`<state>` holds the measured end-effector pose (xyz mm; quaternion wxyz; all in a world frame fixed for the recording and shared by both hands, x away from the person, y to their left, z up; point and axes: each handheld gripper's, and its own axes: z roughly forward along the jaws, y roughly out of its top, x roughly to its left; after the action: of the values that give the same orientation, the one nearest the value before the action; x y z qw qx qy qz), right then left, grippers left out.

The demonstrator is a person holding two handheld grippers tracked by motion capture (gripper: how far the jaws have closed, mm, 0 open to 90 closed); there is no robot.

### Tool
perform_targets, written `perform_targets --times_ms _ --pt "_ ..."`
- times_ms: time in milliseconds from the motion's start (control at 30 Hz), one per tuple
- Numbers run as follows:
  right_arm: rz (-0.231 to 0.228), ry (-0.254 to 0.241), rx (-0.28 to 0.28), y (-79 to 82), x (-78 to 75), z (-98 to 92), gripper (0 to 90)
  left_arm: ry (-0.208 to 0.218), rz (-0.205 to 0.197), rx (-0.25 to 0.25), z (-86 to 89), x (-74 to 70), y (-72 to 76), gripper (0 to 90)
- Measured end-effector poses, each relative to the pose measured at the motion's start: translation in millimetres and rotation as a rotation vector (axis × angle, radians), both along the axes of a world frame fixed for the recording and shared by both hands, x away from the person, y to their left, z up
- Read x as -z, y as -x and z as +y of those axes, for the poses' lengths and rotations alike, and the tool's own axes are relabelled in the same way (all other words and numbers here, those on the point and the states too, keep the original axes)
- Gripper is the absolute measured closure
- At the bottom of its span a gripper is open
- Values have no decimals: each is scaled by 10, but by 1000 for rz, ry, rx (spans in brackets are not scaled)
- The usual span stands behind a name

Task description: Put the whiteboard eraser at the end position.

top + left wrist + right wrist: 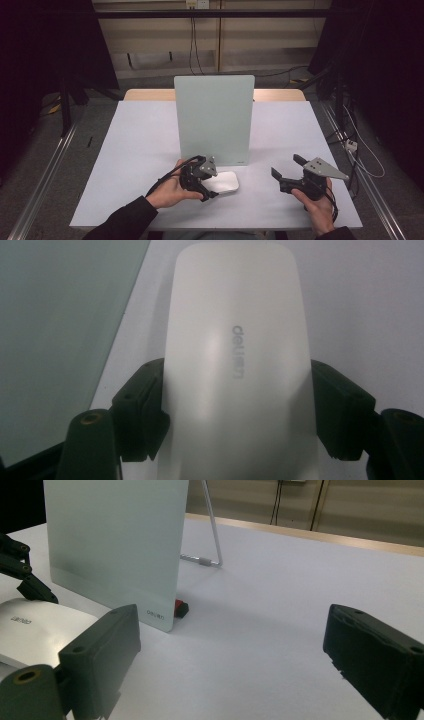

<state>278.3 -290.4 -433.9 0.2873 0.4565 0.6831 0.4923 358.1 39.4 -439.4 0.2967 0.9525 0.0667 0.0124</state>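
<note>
White mouse [240, 370] marked "deli", clamped in left tool [240, 410]; right tool [240, 655] spread, empty.

Mouse [235, 365]: smooth white plastic w/ soft sheen, grey printed logo. Board [214, 117]: pale green, looks like frosted glass, matt, smooth; thin metal wire stand [212, 525] behind it. Table [140, 145]: matt white-grey top, smooth; wood edge at far side. Left gripper [235, 410] & right gripper [235, 660]: matt black plastic jaws; right has a dull grey plate [327, 167].
</note>
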Motion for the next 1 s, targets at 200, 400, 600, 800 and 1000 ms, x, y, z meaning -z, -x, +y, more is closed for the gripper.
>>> perform_targets --times_ms 200,400,600,800,1000 --pt "0 5 -4 -3 3 -1 80 14 27 -22 13 27 -25 276" --pt "1 5 -3 -11 5 -1 79 73 0 -35 24 19 -23 205" --pt "3 4 -2 -7 6 -10 80 142 0 -84 39 -13 -49 92" --pt "3 4 -6 -15 9 -2 80 183 -6 -147 107 -56 -97 60" --pt "4 2 -9 -9 14 -6 80 256 -6 -195 178 -140 -147 61"
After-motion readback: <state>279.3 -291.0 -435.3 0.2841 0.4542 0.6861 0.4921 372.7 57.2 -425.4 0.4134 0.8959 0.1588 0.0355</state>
